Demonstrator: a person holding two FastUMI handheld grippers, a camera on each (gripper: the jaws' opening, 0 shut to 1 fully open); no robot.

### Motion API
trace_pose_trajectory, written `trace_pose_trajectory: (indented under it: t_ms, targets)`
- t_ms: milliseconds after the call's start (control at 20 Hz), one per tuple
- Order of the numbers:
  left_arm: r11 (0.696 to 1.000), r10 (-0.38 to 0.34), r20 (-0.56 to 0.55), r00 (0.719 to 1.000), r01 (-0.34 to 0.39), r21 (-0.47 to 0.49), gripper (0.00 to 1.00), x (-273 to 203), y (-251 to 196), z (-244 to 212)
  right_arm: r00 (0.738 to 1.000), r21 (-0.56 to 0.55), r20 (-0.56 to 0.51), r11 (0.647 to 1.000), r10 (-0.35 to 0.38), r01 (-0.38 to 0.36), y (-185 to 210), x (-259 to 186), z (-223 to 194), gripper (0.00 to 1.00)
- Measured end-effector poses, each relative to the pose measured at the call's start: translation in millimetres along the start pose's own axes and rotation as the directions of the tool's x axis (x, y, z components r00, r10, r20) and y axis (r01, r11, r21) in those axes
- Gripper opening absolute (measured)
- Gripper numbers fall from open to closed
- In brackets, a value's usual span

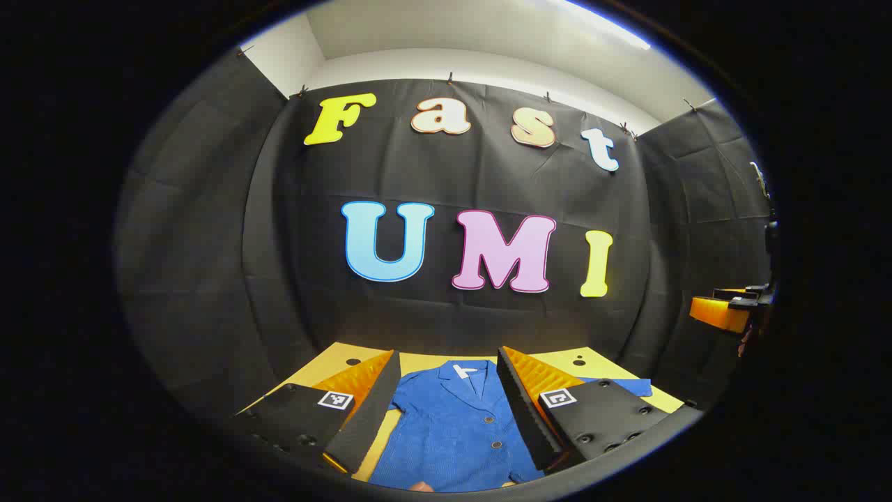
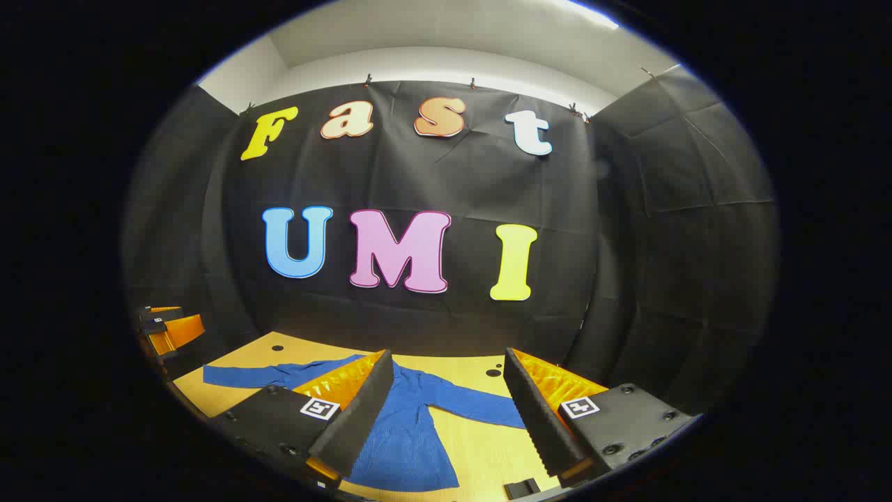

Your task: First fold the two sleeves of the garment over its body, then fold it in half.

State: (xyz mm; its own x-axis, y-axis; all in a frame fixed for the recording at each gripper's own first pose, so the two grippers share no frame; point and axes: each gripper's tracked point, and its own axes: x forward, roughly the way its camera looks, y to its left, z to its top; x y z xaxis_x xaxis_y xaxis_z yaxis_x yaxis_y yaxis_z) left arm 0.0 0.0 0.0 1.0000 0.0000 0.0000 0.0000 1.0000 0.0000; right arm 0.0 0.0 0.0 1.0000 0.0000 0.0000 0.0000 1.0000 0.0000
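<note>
Worktop (image 2: 481, 446): yellow-tan surface, a few small dark round holes near its far edge. Blue buttoned garment (image 1: 453, 425) lies flat on it, collar toward the booth wall, both sleeves spread outward and unfolded. Small dark object (image 2: 521, 488) at near edge, unidentifiable.

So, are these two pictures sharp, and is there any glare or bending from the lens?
Left gripper view: the blue shirt is sharp, the wall curves strongly, a ceiling light glares at the top. Right gripper view: same curving, shirt sharp, lighting even on the yellow table.
</note>
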Motion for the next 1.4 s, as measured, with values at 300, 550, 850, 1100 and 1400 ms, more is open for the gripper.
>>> trace_pose_trajectory:
  t_ms: [300, 550, 850, 1100, 1400]
  targets:
    - [1.0, -0.013, 0.014, 1.0, 0.013, 0.003, 0.8, 1, -3, 6, 1.0, -0.007, -0.007, 1.0, 0.0, 0.0, 3, 3, -4, 0.96]
    - [1.0, -0.002, 0.031, 1.0, 0.002, 0.017, 0.8, 2, 6, 13, 1.0, -0.001, -0.015, 1.0, 0.0, 0.0, 8, 5, -7, 0.96]
    - [1.0, 0.012, 0.022, 1.0, -0.012, 0.021, 0.8, 1, 13, 9, 1.0, 0.003, -0.019, 1.0, -0.008, 0.008, 8, 6, -10, 0.96]
    - [1.0, 0.015, 0.015, 1.0, -0.015, 0.02, 0.8, 2, 14, 6, 0.999, 0.006, -0.025, 1.0, -0.026, 0.026, 0, 6, -13, 0.96]
    - [1.0, 0.021, 0.01, 1.0, -0.021, 0.017, 0.8, 4, 16, 5, 0.998, 0.016, -0.031, 0.999, -0.05, 0.051, -11, 7, -13, 0.96]
